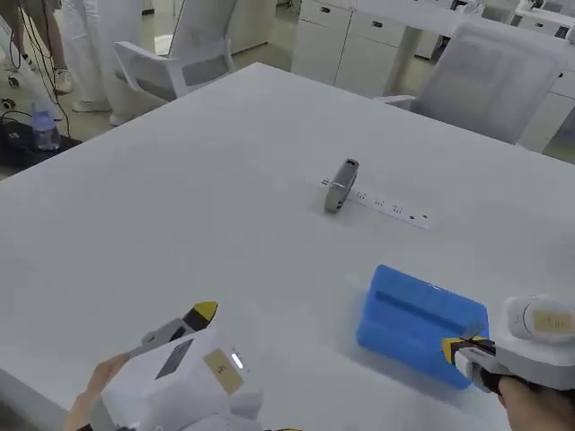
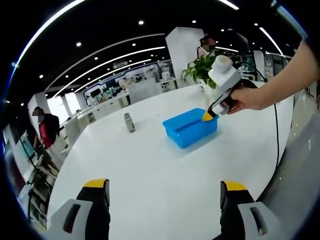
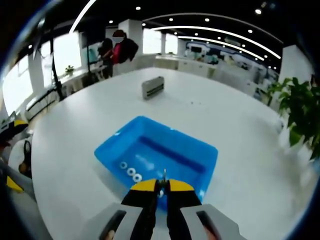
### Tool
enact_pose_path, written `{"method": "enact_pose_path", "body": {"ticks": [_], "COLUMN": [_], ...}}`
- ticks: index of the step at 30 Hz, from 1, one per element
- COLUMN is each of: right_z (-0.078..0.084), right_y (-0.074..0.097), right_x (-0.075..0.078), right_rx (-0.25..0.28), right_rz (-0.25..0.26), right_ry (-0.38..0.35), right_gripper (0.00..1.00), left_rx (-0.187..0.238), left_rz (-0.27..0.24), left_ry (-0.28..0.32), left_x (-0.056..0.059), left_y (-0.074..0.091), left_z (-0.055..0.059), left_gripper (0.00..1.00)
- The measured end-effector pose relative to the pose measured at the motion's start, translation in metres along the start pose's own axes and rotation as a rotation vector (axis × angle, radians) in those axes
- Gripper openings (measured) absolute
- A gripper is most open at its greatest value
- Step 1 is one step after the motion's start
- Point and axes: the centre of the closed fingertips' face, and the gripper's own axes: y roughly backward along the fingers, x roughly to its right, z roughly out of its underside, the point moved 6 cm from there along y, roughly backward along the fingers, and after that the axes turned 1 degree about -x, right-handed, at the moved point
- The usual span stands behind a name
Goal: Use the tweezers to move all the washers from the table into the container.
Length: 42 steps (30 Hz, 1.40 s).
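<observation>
A blue container (image 1: 420,323) sits on the white table (image 1: 180,197) at the near right. In the right gripper view three washers (image 3: 130,171) lie in a row on the floor of the container (image 3: 165,150). My right gripper (image 3: 161,186) is shut on the tweezers (image 3: 164,175), whose thin tip pokes out just above the container's near rim. In the head view the right gripper (image 1: 463,348) touches the container's right corner. My left gripper (image 2: 164,185) stands open with nothing between its jaws, low over the table at the near left (image 1: 193,321), apart from the container (image 2: 190,127).
A small grey device (image 1: 341,184) stands upright mid-table beside a flush socket strip (image 1: 386,206). Chairs (image 1: 490,72) line the far edges. A potted plant (image 3: 300,110) stands past the table's right end. People stand in the background.
</observation>
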Motion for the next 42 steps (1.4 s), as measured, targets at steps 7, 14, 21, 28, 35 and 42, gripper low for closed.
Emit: {"method": "enact_pose_path", "body": {"ticks": [7,14,21,28,35,42], "right_z": [-0.005,-0.026,-0.028,-0.018,-0.003,0.007], "right_y": [0.004,0.039,0.086,0.120,0.139,0.149], "right_x": [0.001,-0.007,-0.038,-0.079,-0.103,-0.119], "right_rx": [0.029,0.157,0.226,0.228,0.201,0.175], "right_rz": [0.012,-0.044,-0.122,-0.246,-0.321,-0.432], "right_ry": [-0.013,-0.090,-0.045,0.076,0.211,0.271], "right_gripper": [0.03,0.03,0.02,0.02,0.02,0.02], "left_rx": [-0.004,0.046,0.062,0.145,0.209,0.246], "left_rz": [0.010,0.099,0.111,0.298,0.485,0.680], "left_ry": [-0.012,0.069,-0.001,0.084,0.052,0.022], "left_x": [0.002,0.006,0.003,0.021,0.049,0.077], "left_y": [0.000,0.006,0.010,0.021,0.030,0.034], "left_z": [0.000,-0.010,-0.031,-0.079,-0.117,-0.137], "left_gripper": [0.92,0.77,0.71,0.45,0.27,0.15]}}
